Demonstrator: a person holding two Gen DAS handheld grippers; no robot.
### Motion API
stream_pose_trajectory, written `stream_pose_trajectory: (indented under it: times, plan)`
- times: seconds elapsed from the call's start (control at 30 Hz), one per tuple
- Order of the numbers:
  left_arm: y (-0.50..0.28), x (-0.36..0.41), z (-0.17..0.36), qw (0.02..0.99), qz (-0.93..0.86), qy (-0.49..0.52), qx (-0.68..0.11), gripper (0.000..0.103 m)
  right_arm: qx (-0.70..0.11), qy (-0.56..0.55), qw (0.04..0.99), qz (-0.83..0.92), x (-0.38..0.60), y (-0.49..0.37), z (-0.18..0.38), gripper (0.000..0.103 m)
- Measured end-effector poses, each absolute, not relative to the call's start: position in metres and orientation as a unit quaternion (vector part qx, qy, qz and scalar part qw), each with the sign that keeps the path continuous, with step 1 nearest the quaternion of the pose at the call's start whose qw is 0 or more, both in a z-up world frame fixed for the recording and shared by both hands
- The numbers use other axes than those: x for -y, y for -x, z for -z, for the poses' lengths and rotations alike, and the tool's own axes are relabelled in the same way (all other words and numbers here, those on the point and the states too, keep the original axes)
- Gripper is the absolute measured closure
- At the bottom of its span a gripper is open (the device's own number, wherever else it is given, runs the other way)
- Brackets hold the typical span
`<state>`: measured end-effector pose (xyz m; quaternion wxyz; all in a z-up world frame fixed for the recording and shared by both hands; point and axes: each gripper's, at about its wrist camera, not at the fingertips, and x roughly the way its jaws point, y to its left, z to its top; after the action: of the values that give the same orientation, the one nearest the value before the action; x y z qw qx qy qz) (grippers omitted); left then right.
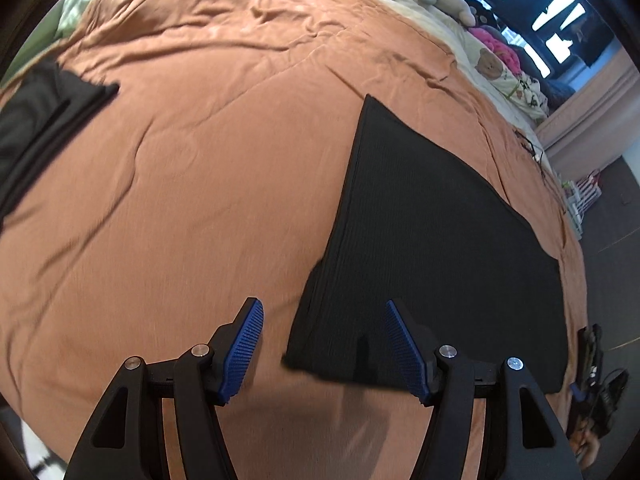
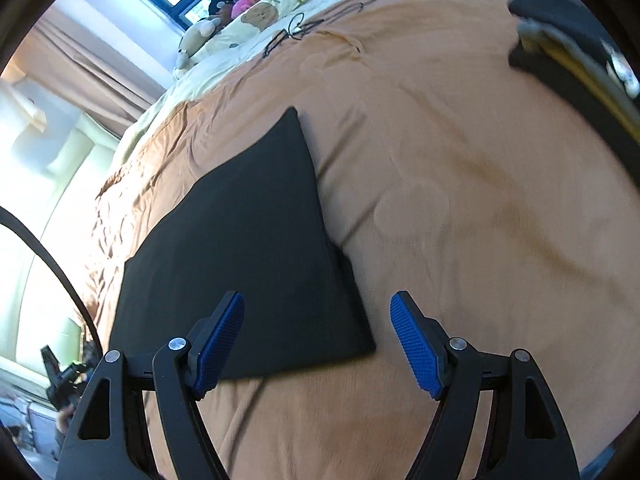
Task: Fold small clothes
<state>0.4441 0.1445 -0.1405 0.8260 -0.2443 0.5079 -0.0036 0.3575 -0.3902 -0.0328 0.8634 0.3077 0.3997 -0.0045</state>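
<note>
A black folded garment (image 1: 432,248) lies flat on the orange bedspread (image 1: 180,200). My left gripper (image 1: 324,320) is open and empty, hovering above the garment's near left corner. In the right wrist view the same garment (image 2: 248,248) lies on the bedspread (image 2: 480,220). My right gripper (image 2: 318,312) is open and empty above the garment's near right corner. Both grippers have blue ribbed pads (image 1: 244,352) spread wide apart.
Another dark garment (image 1: 36,128) lies at the far left of the bed. Stuffed toys and a printed pillow (image 1: 500,68) sit at the head under a window. A black cable (image 2: 304,28) lies on the bedspread. The bed edge and floor (image 1: 608,232) are on the right.
</note>
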Motion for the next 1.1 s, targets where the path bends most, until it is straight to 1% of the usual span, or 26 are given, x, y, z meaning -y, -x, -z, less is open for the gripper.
stream_pose_trajectory:
  times: [0.27, 0.37, 0.5, 0.53, 0.6, 0.67, 0.77, 0.83, 0.9, 0.93, 0.97, 1.0, 1.07, 1.1]
  plan:
    - [-0.419, -0.151, 0.165, 0.793, 0.029, 0.341, -0.504, 0.037, -0.402, -0.386, 0.830, -0.030, 0.391, -0.336, 0.066, 0.029]
    - [-0.417, -0.149, 0.169, 0.790, 0.030, 0.353, -0.500, 0.037, -0.400, -0.395, 0.826, -0.037, 0.389, -0.338, 0.075, 0.029]
    - [-0.419, -0.147, 0.175, 0.786, 0.035, 0.371, -0.494, 0.037, -0.379, -0.419, 0.824, -0.040, 0.399, -0.342, 0.081, 0.029]
    - [-0.419, -0.147, 0.177, 0.785, 0.036, 0.378, -0.490, 0.038, -0.373, -0.425, 0.824, -0.037, 0.402, -0.342, 0.082, 0.031]
    - [-0.420, -0.147, 0.180, 0.783, 0.038, 0.394, -0.480, 0.038, -0.361, -0.441, 0.821, -0.026, 0.409, -0.344, 0.086, 0.043]
    - [-0.416, -0.144, 0.184, 0.782, 0.038, 0.411, -0.467, 0.038, -0.345, -0.465, 0.815, -0.016, 0.420, -0.345, 0.092, 0.050]
    - [-0.411, -0.140, 0.185, 0.787, 0.025, 0.427, -0.444, 0.038, -0.314, -0.499, 0.808, -0.005, 0.432, -0.343, 0.098, 0.054]
    - [-0.409, -0.141, 0.187, 0.787, 0.019, 0.439, -0.433, 0.046, -0.298, -0.512, 0.806, 0.004, 0.438, -0.340, 0.101, 0.057]
    - [-0.410, -0.145, 0.192, 0.782, 0.003, 0.451, -0.430, 0.066, -0.284, -0.523, 0.804, 0.012, 0.444, -0.338, 0.104, 0.063]
    - [-0.409, -0.147, 0.194, 0.779, -0.004, 0.457, -0.429, 0.071, -0.278, -0.527, 0.802, 0.016, 0.447, -0.338, 0.105, 0.064]
    - [-0.408, -0.150, 0.196, 0.776, -0.009, 0.465, -0.425, 0.077, -0.275, -0.532, 0.801, 0.020, 0.451, -0.338, 0.107, 0.068]
    - [-0.406, -0.153, 0.197, 0.773, -0.011, 0.475, -0.420, 0.078, -0.272, -0.536, 0.799, 0.024, 0.451, -0.338, 0.109, 0.073]
    - [-0.398, -0.158, 0.198, 0.767, -0.021, 0.493, -0.410, 0.078, -0.269, -0.544, 0.794, 0.031, 0.452, -0.335, 0.112, 0.078]
    - [-0.396, -0.159, 0.197, 0.767, -0.025, 0.495, -0.407, 0.078, -0.267, -0.547, 0.793, 0.032, 0.453, -0.334, 0.113, 0.078]
